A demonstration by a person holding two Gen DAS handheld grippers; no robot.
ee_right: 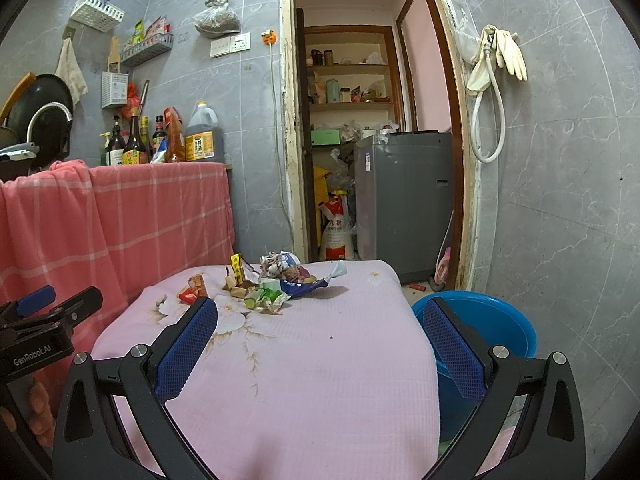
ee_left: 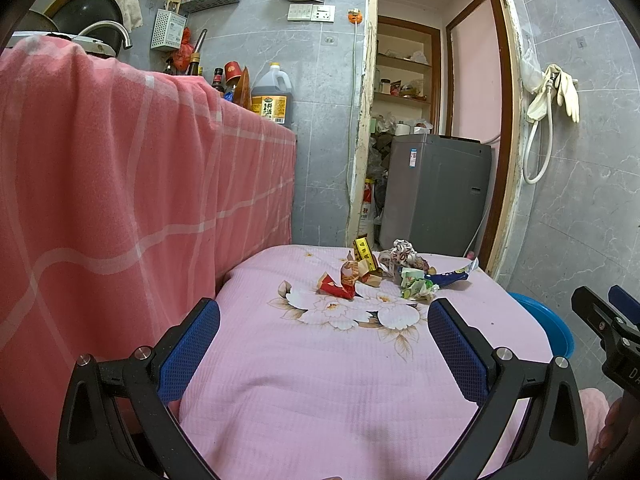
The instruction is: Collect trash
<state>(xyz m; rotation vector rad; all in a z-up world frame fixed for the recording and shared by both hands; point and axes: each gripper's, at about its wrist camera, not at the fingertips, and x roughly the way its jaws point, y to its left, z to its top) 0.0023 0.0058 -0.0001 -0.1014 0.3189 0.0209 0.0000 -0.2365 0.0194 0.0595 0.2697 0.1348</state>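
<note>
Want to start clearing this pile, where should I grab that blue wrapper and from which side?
Probably grip the blue wrapper by its silvery raised tail, coming in from the right with the right gripper; that end lifts clear of the pink cloth and the other trash.

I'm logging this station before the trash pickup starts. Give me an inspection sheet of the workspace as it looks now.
Surface: pink floral cloth over a low table, a few small stains.
Job's things: trash pile at the far end: crumpled wrappers, red packet, blue wrapper; blue basin on the floor at the table's right.
Clutter: bottles and a large oil jug on the counter draped in a red checked cloth.
Grippers: left gripper and right gripper both open, empty, short of the pile.
Cables: white cord down the wall; hose hanging.
Surroundings: tiled walls, doorway, grey washing machine.
</note>
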